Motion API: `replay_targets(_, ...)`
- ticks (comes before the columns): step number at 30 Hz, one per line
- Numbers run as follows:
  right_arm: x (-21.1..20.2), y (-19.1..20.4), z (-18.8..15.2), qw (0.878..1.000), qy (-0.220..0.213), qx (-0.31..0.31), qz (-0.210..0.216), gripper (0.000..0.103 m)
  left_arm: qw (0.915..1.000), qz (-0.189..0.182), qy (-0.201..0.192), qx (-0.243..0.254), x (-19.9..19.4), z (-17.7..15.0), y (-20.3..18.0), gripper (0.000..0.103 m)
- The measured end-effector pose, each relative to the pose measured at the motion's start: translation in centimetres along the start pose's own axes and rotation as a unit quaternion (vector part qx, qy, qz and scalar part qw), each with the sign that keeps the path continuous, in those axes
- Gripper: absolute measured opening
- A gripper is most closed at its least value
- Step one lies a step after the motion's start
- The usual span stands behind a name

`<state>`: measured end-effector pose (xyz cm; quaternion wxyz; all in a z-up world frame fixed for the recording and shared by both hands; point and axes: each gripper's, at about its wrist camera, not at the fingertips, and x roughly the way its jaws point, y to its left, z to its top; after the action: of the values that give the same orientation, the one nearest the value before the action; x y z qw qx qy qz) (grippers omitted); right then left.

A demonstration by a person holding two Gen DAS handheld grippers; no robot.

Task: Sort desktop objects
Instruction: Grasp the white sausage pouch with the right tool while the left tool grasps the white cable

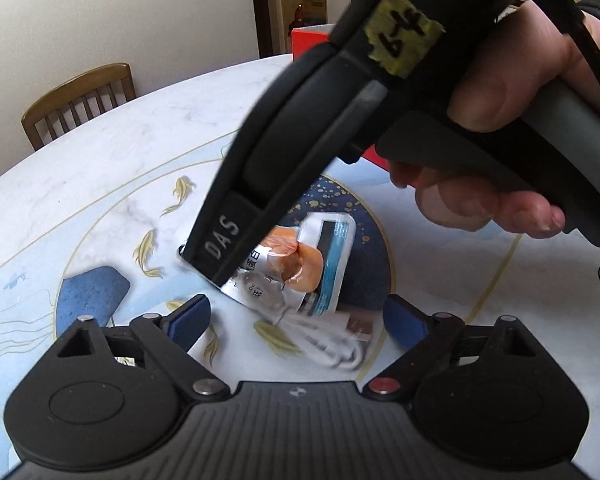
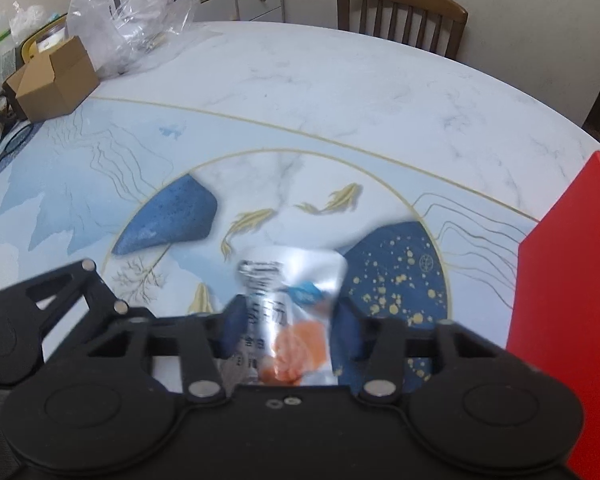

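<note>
The right gripper (image 2: pixel 286 332) seems clamped on the slick snack packet (image 2: pixel 292 300), which could slip; left gripper (image 1: pixel 300 320) gapes.

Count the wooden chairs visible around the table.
1 for certain: a wooden chair at the table's far edge. The left wrist's chair may be the same one; others may be hidden.

My right gripper (image 2: pixel 286 328): black frame, blue pads. My left gripper (image 1: pixel 298 322): same black, blue pads. Snack packet (image 2: pixel 296 300): silver foil, orange patch, light-blue stripe, dark lettering. Cable (image 1: pixel 332 346): white. Table (image 2: pixel 340 92): white marble veining, pale blue mountains, gold rings, gold fish, navy patch with gold speckles. Box (image 2: pixel 560 320): red. Carton (image 2: pixel 56 80): brown. Chair (image 2: pixel 400 12): brown wood.
</note>
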<state>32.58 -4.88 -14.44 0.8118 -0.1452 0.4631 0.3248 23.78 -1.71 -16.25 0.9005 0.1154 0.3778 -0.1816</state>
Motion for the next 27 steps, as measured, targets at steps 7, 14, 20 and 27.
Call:
replay_targets(7,-0.4,-1.5,-0.3,1.0,-0.003,0.017,-0.015,0.042,1.0,-0.007,-0.004,0.003,0.1,0.1,0.3,0.084)
replay_targets(14,-0.5,-2.5,-0.5,0.999,-0.002,0.032,-0.015,0.042,0.9998,-0.017,-0.003,0.003,0.3,0.3,0.2,0.072)
replay_targets(20,-0.4,-2.5,-0.5,0.999,-0.002,0.034,-0.013,0.042,0.9996,-0.023,0.004,-0.015,-0.3,0.2,0.0,0.043)
replay_targets(27,-0.6,-2.5,-0.7,0.999,-0.003,0.04,-0.014,0.041,0.9991,-0.016,0.009,-0.037,-1.1,-0.3,0.4,0.027)
